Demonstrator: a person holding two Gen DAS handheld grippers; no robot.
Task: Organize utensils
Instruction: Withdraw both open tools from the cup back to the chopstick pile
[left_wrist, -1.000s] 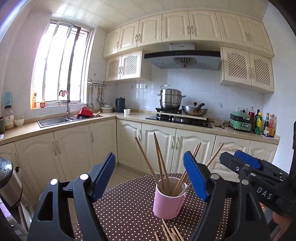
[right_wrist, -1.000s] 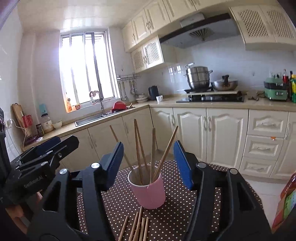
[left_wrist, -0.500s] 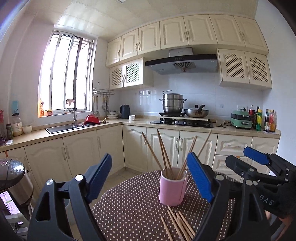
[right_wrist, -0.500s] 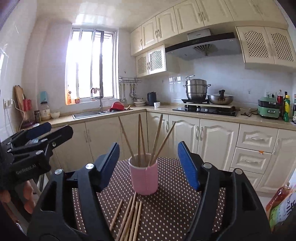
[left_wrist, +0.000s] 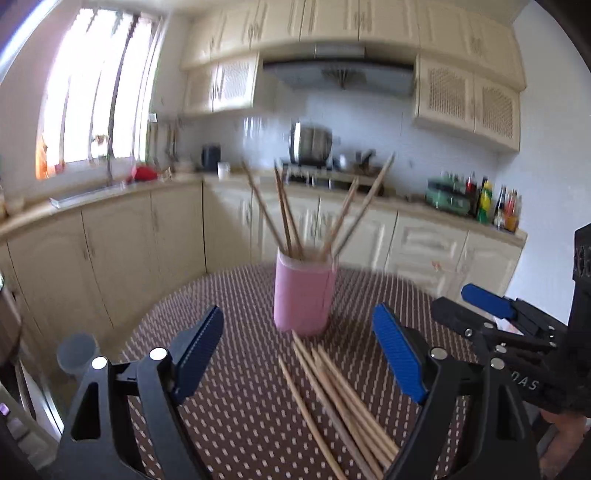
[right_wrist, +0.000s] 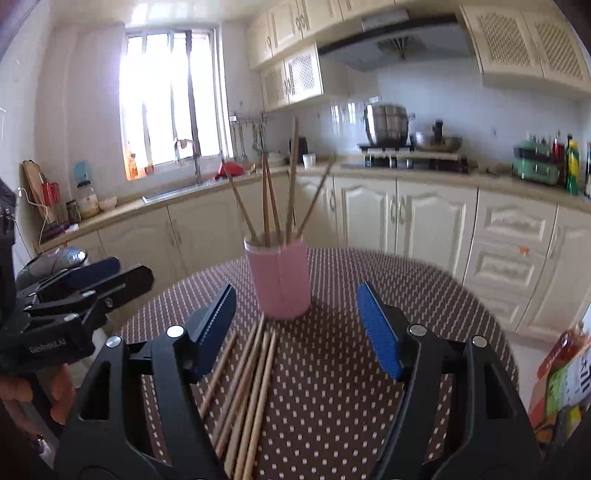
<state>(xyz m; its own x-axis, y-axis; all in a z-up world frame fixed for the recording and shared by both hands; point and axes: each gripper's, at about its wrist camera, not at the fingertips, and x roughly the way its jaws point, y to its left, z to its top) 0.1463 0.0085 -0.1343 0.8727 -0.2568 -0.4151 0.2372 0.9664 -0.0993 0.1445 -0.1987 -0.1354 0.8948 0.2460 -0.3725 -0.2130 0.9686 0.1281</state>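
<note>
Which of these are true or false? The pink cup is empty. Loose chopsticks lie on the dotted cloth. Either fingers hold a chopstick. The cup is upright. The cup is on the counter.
1. The pink cup is empty: false; several chopsticks stand in it.
2. Loose chopsticks lie on the dotted cloth: true.
3. Either fingers hold a chopstick: false; the left gripper and right gripper are open, gripping nothing.
4. The cup is upright: true.
5. The cup is on the counter: false; it stands on the cloth.
</note>
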